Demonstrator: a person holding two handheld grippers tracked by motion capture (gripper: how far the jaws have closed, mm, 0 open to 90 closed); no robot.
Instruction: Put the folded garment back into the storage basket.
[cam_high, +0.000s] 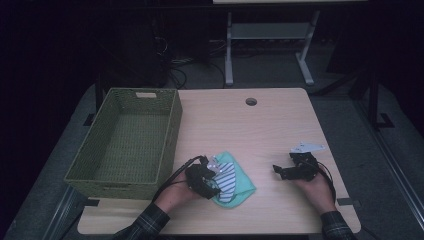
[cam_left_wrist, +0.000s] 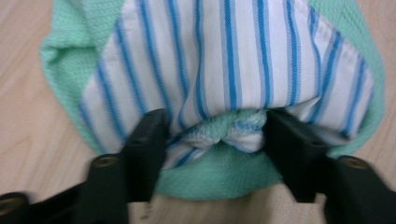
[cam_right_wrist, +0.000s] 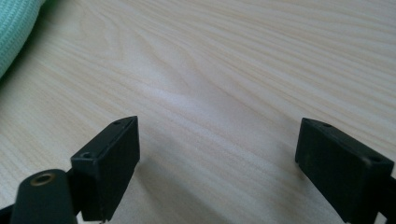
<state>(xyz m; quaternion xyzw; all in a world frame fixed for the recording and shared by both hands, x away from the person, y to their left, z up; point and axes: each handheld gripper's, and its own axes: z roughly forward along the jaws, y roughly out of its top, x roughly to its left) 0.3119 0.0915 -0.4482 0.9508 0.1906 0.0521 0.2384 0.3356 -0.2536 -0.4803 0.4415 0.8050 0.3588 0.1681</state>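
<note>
Near the front edge of a pale wood-grain table (cam_high: 280, 125), a folded cloth (cam_left_wrist: 224, 56) lies flat, white with blue stripes on its upper face and mint-green knit around and beneath it. No brand, label or readable writing appears on the cloth or anywhere else in the scene. The left gripper (cam_left_wrist: 215, 133) is pressed against the near side of the cloth, its black jaws partly closed on a bunched fold of striped and green fabric that fills the gap between them; the pads touch the fabric on both sides. From the high view the same gripper (cam_high: 212, 182) sits at the cloth's left edge, with a hand in a plaid sleeve behind it and a black cable looping back from it.

Well apart to the right, the right gripper (cam_right_wrist: 217, 154) hangs just above bare tabletop with its jaws spread wide and nothing between them; a corner of the green cloth shows at the far upper left of its view. A grey three-cornered plate tops this gripper in the high view.

A green woven basket (cam_high: 170, 125) stands on the table's left side, just beside the cloth. A round hole (cam_high: 251, 101) marks the table's far edge. Beyond the table, a pale metal stand (cam_high: 270, 35) and tangled cables (cam_high: 175, 65) sit on the dark floor.
</note>
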